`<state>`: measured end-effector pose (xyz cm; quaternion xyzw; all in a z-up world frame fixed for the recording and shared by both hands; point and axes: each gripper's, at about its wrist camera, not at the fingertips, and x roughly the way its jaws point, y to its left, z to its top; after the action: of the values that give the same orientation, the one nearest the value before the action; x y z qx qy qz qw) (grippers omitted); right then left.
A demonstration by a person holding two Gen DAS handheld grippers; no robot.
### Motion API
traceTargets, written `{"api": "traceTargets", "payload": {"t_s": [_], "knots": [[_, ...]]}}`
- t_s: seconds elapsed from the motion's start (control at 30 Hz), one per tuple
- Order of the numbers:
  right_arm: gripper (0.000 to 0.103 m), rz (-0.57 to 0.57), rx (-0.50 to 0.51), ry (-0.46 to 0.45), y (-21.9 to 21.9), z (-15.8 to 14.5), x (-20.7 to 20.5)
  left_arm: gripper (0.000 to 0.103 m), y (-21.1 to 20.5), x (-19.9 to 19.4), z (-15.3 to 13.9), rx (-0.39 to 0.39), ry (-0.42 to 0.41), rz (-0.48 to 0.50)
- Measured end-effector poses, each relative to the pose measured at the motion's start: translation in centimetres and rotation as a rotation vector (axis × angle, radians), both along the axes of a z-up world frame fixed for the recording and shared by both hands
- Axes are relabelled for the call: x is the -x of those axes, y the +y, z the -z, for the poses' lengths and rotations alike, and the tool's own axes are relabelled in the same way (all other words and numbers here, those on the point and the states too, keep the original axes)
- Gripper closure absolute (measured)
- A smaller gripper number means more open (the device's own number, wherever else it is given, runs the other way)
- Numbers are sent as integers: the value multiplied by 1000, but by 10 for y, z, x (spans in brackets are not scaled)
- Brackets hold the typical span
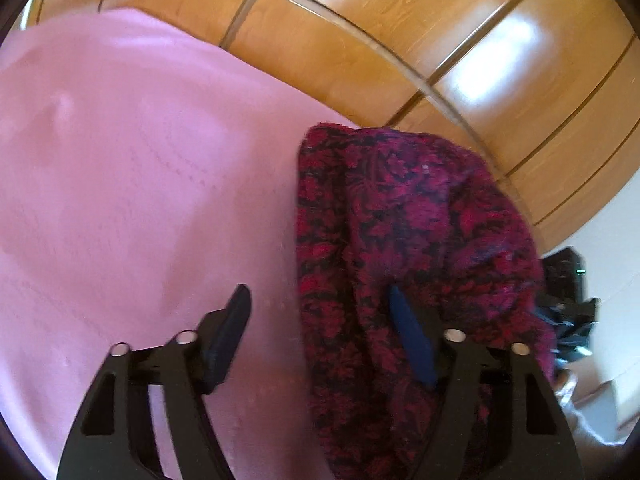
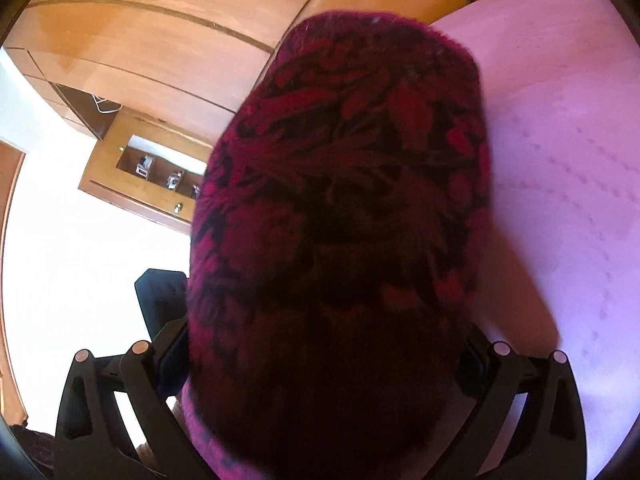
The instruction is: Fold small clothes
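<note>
A fuzzy red-and-black patterned garment (image 1: 420, 220) lies heaped on the pink bedspread (image 1: 120, 160) near its far edge. My left gripper (image 1: 320, 328) hovers over the garment's near left border. Its left pad (image 1: 232, 332) is over bare pink cloth and its blue right pad (image 1: 412, 344) lies against the knit, jaws apart. In the right wrist view the garment (image 2: 340, 180) fills the middle and covers the gap of my right gripper (image 2: 316, 308). Its jaws stand wide; the left finger (image 2: 160, 300) shows beside the cloth and the right finger is mostly hidden, so a grip cannot be made out.
A glossy wooden wardrobe (image 1: 400, 32) stands right behind the bed. A wooden shelf unit (image 2: 152, 168) with small items hangs on the white wall. The other gripper's dark body (image 1: 568, 292) shows past the garment's right side.
</note>
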<state>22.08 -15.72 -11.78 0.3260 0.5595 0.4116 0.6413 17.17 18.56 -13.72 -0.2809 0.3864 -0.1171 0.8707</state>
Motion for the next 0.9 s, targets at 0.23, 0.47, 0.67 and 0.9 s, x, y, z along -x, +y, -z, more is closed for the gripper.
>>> {"api": "traceTargets", "payload": {"t_s": [0.23,0.47,0.67,0.9], "knots": [[27,23,7,-112,-12,-44,19,63,-23,6,-19,115,-72,97],[27,173,19,-237,-92,-92,46,63,-122,-32,-55,99,-135,296],[28,441,70,-260,-222,-98,60,63,-264,-85,-78,37,-145,498],[26,651,220,-86,-328,-36,95,63,-413,-99,-47,-349,-91,659]]}}
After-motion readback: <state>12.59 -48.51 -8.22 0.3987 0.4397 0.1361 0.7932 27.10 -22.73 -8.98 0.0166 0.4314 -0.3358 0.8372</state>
